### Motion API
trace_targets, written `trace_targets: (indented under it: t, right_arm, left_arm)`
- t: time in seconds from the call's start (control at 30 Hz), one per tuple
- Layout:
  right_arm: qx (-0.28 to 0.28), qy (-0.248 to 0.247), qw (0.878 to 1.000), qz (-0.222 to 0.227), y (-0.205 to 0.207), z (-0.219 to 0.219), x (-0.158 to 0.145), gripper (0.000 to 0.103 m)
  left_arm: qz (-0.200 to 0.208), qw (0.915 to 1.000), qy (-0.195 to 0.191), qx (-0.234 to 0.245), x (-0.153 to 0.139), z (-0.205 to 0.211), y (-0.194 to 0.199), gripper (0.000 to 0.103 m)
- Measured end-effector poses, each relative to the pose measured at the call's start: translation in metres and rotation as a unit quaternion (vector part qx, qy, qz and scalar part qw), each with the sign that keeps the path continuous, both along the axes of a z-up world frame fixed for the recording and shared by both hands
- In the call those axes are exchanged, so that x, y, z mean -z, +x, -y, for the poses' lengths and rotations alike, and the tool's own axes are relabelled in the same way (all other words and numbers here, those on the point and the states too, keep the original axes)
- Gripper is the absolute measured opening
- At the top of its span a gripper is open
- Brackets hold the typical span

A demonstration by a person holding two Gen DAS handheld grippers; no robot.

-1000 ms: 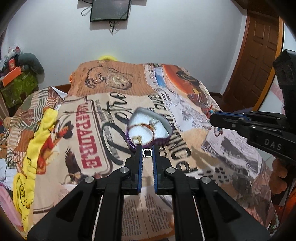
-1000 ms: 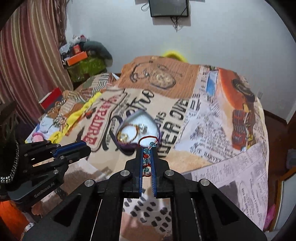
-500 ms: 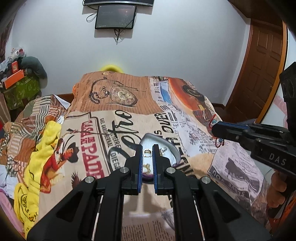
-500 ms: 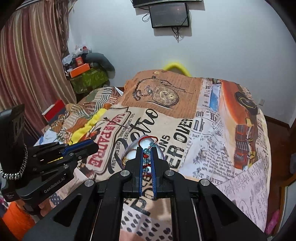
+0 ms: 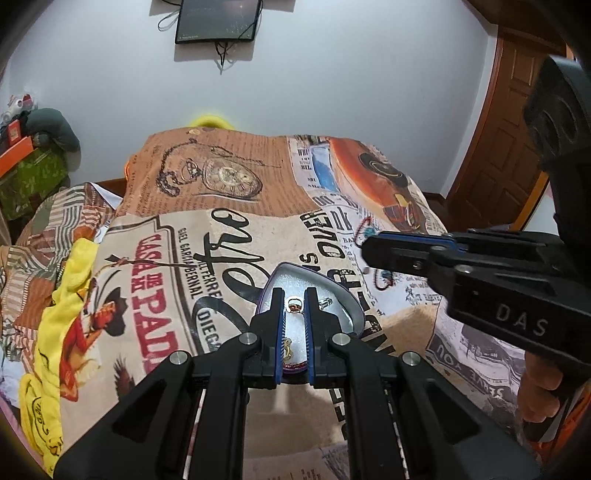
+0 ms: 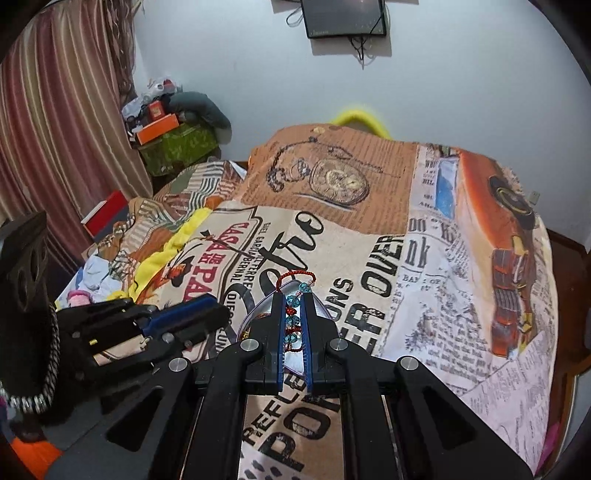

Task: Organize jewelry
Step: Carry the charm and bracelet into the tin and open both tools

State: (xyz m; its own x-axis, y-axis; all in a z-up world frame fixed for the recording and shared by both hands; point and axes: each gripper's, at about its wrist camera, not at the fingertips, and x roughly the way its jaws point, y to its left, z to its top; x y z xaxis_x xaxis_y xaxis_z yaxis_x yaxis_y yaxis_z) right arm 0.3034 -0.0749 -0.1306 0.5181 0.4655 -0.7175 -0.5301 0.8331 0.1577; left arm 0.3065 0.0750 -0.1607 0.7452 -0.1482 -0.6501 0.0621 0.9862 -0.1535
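A heart-shaped jewelry box [image 5: 334,295], purple-walled with a pale silvery lining, sits open on a bed covered by a retro newsprint-patterned bedspread [image 5: 229,236], as two hand-held grippers bring pieces to it. The left gripper [image 5: 295,306] hangs directly over the box, its blue-padded jaws drawn narrow around a small gold ring [image 5: 294,305] pinched near the tips; a gold trinket [image 5: 287,349] and what looks like a red cord already lie on the lining below. The right gripper [image 6: 294,310] waits just beside it, jaws nearly together on a red cord bracelet [image 6: 293,286] strung with blue beads, whose loop sticks out past the fingertips, with the box mostly hidden beneath it in that view. Judging from the layout, the work is at the depositing step: both pieces are lifted and poised, neither yet released. The next move likely calls for lowering the ring closer to the lining and easing the left jaws apart so it drops inside rather than bouncing onto the cloth, then swinging the bracelet over a free part of the box. A wall-mounted screen [image 5: 218,18] and a wooden door [image 5: 506,140] frame the room behind.
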Motion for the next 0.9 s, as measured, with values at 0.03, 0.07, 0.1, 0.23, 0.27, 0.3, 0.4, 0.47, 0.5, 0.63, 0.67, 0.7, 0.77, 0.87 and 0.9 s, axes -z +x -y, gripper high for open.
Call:
trace_targets:
  t: [0.03,0.07,0.1,0.23,0.27,0.3,0.4,0.47,0.5,0.63,0.67,0.7,0.77,0.87,0.9]
  right_arm:
    - [-0.001,-0.001,1.000,-0.006,0.004,-0.002,0.003,0.007]
    - [-0.001,-0.002,1.000,-0.009,0.007,-0.003,0.004,0.007]
    - [-0.002,-0.002,1.000,-0.014,0.010,-0.004,0.006,0.007]
    - [-0.003,0.004,0.999,-0.034,0.020,-0.007,0.014,0.007]
    - [-0.004,0.005,0.999,-0.037,0.021,-0.008,0.015,0.007]
    - [-0.005,0.005,0.999,-0.041,0.023,-0.009,0.017,0.007]
    - [-0.008,0.000,0.999,-0.050,0.028,-0.013,0.023,0.007]
    - [-0.011,-0.003,0.998,-0.058,0.032,-0.016,0.028,0.007]
    - [-0.013,-0.003,0.998,-0.063,0.033,-0.017,0.029,0.007]
    - [-0.019,-0.010,0.997,-0.075,0.038,-0.021,0.036,0.007]
    - [-0.019,-0.011,0.997,-0.077,0.039,-0.022,0.037,0.007]
    - [-0.020,-0.011,0.996,-0.081,0.040,-0.022,0.038,0.007]
    - [-0.022,-0.014,0.996,-0.088,0.042,-0.024,0.040,0.007]
    - [-0.024,-0.022,0.995,-0.091,0.043,-0.026,0.043,0.007]
    - [-0.026,-0.023,0.995,-0.095,0.044,-0.027,0.044,0.007]
  left_arm:
    - [-0.002,1.0000,-0.003,0.000,0.002,-0.001,0.002,0.008]
    - [-0.004,1.0000,-0.006,-0.001,0.005,-0.001,0.004,0.008]
    - [-0.005,1.0000,-0.009,-0.001,0.007,-0.002,0.006,0.008]
    - [-0.014,0.9998,-0.017,0.000,0.014,-0.005,0.015,0.008]
    - [-0.015,0.9997,-0.017,0.000,0.016,-0.005,0.017,0.008]
    - [-0.017,0.9997,-0.016,0.001,0.017,-0.005,0.018,0.008]
    - [-0.021,0.9996,-0.017,0.003,0.022,-0.004,0.021,0.008]
    - [-0.025,0.9995,-0.019,0.004,0.026,-0.004,0.023,0.008]
    - [-0.027,0.9994,-0.020,0.005,0.028,-0.004,0.023,0.008]
    - [-0.033,0.9991,-0.025,0.007,0.032,-0.005,0.026,0.008]
    - [-0.034,0.9991,-0.024,0.008,0.033,-0.005,0.026,0.008]
    - [-0.034,0.9991,-0.024,0.008,0.034,-0.004,0.026,0.008]
    - [-0.035,0.9991,-0.022,0.007,0.035,-0.004,0.026,0.008]
    - [-0.037,0.9991,-0.021,0.003,0.037,-0.005,0.026,0.008]
    - [-0.038,0.9990,-0.021,0.003,0.037,-0.005,0.027,0.008]
